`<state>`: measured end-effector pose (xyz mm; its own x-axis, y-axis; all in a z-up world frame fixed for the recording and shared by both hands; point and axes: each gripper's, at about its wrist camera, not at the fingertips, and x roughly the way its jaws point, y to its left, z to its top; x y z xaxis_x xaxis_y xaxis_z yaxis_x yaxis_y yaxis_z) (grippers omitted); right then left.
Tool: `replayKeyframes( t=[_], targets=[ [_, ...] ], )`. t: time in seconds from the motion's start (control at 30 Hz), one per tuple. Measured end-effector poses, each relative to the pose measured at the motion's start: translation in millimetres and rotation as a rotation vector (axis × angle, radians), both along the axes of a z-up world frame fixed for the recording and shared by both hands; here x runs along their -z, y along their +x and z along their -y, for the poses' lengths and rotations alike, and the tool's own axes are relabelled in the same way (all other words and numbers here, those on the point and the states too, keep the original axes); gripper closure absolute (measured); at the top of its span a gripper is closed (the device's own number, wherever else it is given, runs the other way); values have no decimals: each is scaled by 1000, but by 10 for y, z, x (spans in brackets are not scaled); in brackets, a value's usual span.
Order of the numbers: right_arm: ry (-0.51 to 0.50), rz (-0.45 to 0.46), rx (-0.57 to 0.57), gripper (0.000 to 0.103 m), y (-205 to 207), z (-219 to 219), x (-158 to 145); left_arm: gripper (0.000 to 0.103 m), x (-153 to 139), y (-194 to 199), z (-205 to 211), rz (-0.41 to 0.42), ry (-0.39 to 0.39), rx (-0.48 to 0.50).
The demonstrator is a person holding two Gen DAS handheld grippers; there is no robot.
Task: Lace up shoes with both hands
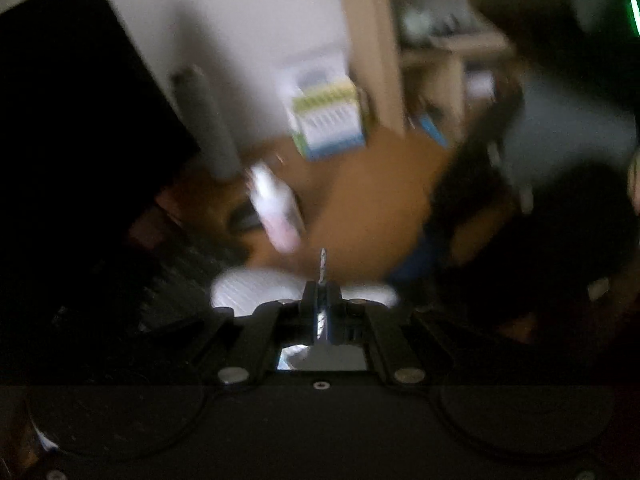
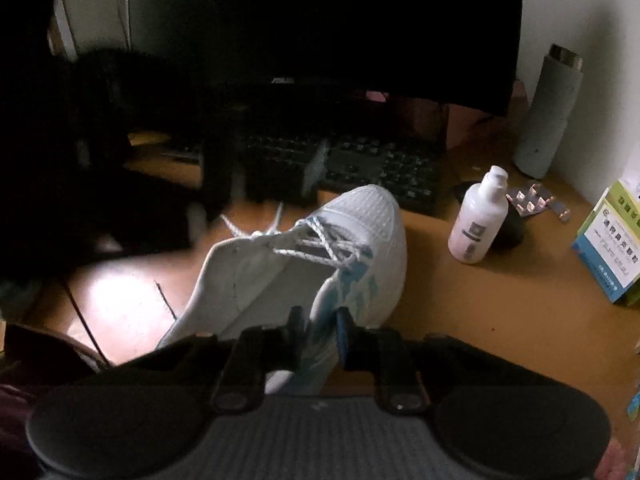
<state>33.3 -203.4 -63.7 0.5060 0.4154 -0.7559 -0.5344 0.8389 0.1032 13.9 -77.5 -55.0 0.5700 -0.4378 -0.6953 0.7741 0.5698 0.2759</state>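
1. The white mesh trainer with pale blue side markings (image 2: 320,248) lies on the orange-brown worktop (image 2: 500,320), toe toward the black keyboard (image 2: 360,172). Its white speckled lace (image 2: 316,240) is threaded through only the lower eyelets, with loose ends trailing off the far side.
2. The right gripper (image 2: 319,330) has its jaws narrowly parted around the shoe's side collar; whether they actually pinch it I cannot tell.
3. The left gripper (image 1: 321,296) is clenched on a thin white lace end that sticks out past its tips.
4. Risks: the lace tip is short and could slip free. The shoe, if only lightly steadied, may slide toward the white pump bottle (image 2: 478,220) and topple it.
5. Only the right view shows the shoe and eyelets sharply — the left view is smeared, yet only it shows the pinched lace end.
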Motion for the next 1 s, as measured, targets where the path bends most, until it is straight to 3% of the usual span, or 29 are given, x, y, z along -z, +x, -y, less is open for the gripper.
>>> replayKeyframes(
  t=[0.2,0.5,1.0],
  targets=[
    [24,49,-52,87,-50,19,-30,103,165,31,129,-39,123,-15],
    [9,83,-151,86,-50,34,9,103,279,159,257,-69,182,-87],
    [-44,109,-246,85,-58,-14,27,103,288,198,258,-96,171,-101]
  ],
)
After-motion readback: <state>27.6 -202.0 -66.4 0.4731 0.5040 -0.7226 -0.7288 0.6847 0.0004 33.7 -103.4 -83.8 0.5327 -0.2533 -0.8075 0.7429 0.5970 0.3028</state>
